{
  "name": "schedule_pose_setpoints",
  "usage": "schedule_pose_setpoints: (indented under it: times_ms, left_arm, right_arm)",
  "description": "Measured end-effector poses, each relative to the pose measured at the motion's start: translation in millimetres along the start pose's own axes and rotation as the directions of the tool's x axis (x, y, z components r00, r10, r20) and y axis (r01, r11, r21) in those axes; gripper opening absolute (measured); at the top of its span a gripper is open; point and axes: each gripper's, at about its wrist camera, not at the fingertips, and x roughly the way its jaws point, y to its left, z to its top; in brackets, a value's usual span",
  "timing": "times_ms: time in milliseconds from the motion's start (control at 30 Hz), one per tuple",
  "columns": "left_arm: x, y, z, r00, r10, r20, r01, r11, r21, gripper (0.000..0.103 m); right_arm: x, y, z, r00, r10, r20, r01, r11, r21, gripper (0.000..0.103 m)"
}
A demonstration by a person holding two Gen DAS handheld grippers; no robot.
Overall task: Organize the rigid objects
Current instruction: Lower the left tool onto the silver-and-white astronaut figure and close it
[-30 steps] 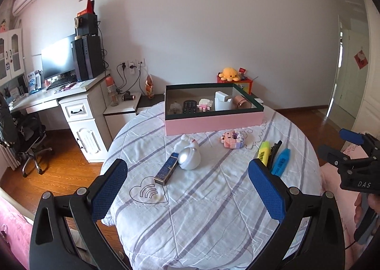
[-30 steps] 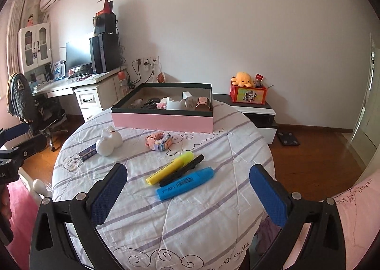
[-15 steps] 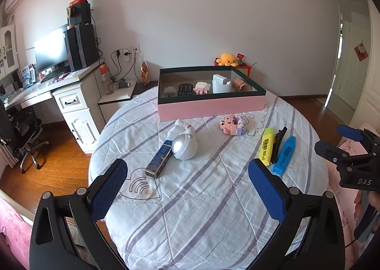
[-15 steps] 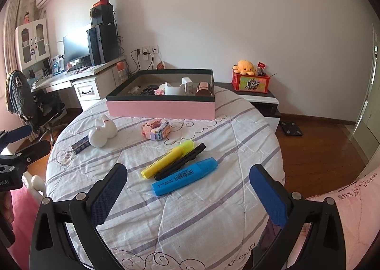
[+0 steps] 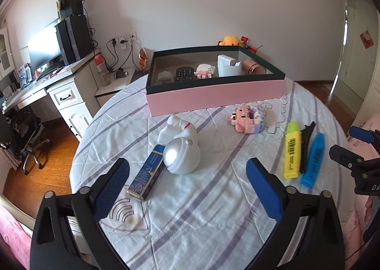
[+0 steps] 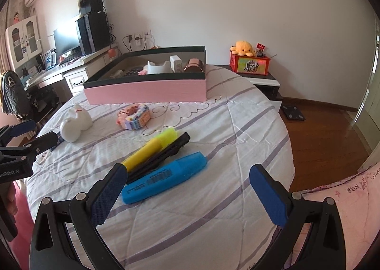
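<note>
The left gripper (image 5: 187, 189), jaws closing with nothing between them, should drop straight over the white round toy (image 5: 181, 156) near the table's (image 5: 213, 222) left edge, while the right gripper (image 6: 187, 196), jaws apart and empty, lines up with the blue marker (image 6: 166, 177).

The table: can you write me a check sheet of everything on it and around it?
Surface: round table under a striped white cloth.
Job's things: pink box already holding some things; white toy, dark blue box, block toy, yellow marker, black clip and blue marker lie loose.
Clutter: nothing seen.
Grippers: left gripper closing on nothing; right gripper open, empty.
Cables: plugged into wall sockets.
Surroundings: desk, chair.
</note>
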Motion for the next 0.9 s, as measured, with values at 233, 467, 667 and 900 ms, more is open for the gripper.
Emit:
schedule_pose_setpoints:
  times_ms: [233,467,667,900]
  left_arm:
    - [41,2,5,0.997,0.019,-0.074,-0.018,1.000,0.009,0.072]
    - [60,-1,5,0.994,0.026,-0.104,-0.023,0.999,0.026,0.059]
    - [57,4,7,0.994,-0.061,-0.095,0.059,0.998,-0.021,0.046]
    - [38,0,-10,0.988,-0.109,-0.110,0.107,0.994,-0.027,0.046]
  right_arm:
    - [23,-10,5,1.000,0.000,-0.026,0.000,1.000,0.012,0.103]
    - [31,-12,7,0.999,0.001,-0.037,-0.001,1.000,0.012,0.103]
    - [28,-11,5,0.999,-0.002,-0.041,0.002,1.000,0.012,0.103]
    - [20,-3,8,1.000,-0.003,-0.027,0.003,1.000,-0.002,0.103]
